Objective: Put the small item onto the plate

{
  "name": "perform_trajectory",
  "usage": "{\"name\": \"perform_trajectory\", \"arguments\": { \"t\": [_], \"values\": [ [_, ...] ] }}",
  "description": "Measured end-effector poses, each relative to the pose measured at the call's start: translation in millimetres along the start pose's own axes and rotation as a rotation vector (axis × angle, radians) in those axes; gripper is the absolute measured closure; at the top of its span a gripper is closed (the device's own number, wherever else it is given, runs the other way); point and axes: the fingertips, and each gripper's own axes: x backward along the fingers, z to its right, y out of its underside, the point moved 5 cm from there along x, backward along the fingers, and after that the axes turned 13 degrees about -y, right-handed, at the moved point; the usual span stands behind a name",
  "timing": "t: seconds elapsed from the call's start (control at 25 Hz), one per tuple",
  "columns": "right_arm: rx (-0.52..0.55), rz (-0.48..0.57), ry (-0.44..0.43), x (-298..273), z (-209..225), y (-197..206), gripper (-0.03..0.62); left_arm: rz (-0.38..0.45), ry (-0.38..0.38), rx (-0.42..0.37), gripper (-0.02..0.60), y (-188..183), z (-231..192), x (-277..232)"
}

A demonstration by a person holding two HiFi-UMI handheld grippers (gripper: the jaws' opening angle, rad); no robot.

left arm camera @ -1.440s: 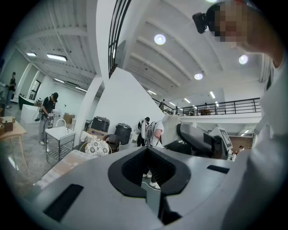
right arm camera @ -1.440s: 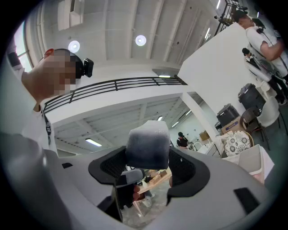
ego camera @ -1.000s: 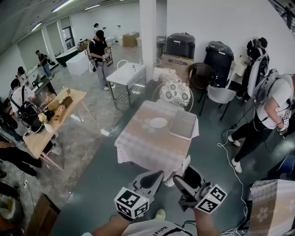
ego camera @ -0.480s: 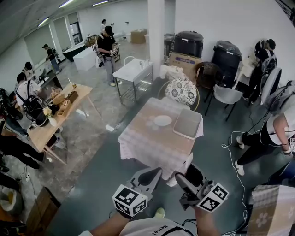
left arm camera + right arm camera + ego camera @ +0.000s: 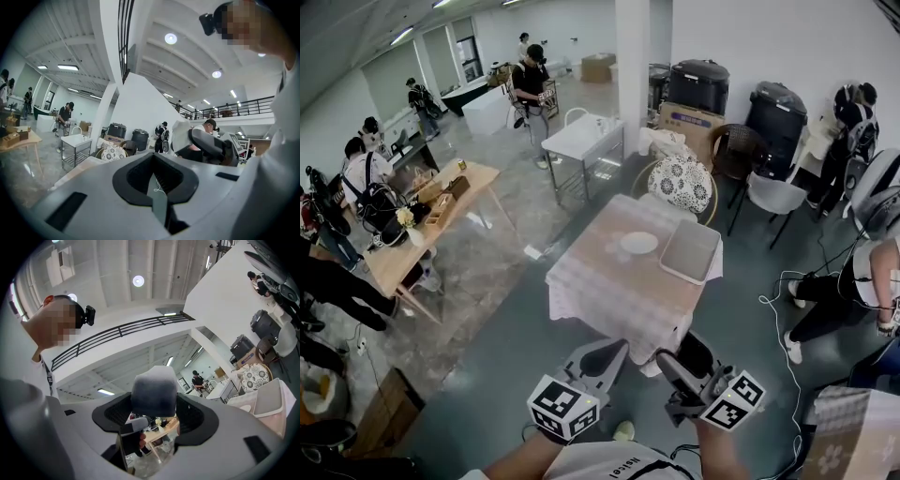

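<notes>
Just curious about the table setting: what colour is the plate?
White plate, plain; the head view shows it best.

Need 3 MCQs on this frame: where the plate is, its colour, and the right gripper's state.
1. Where is the plate?
A) on the table, left of the tray
B) inside the tray
C) on the floor

2. What colour is the plate?
A) red
B) white
C) black

3. What state is the right gripper in?
A) open and empty
B) out of view
C) shut on a block

Answers:
1 A: the head view shows it on the table, beside the tray.
2 B: it reads plain white in the head view.
3 C: the right gripper view shows the jaws clamped on a grey block.
</notes>
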Motion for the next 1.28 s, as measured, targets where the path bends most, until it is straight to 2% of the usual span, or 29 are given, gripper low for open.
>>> {"name": "perform_trajectory", "arguments": {
  "t": [0.24,0.48,0.92,1.28],
  "values": [
    [-0.013,-0.014,0.008,-13,20,4,0.284,-0.004,-0.010,0.007,0.577,0,-18,-17],
    [-0.009,-0.028,0.046,-35,51,5,0.284,-0.007,0.022,0.005,0.577,-7,-47,-49],
    [0.025,-0.035,0.132,-125,119,9,0.284,-0.009,0.108,-0.023,0.577,-40,-142,-119],
    [0.051,-0.033,0.217,-178,166,22,0.284,-0.029,0.177,-0.043,0.577,-48,-211,-168]
  ]
}}
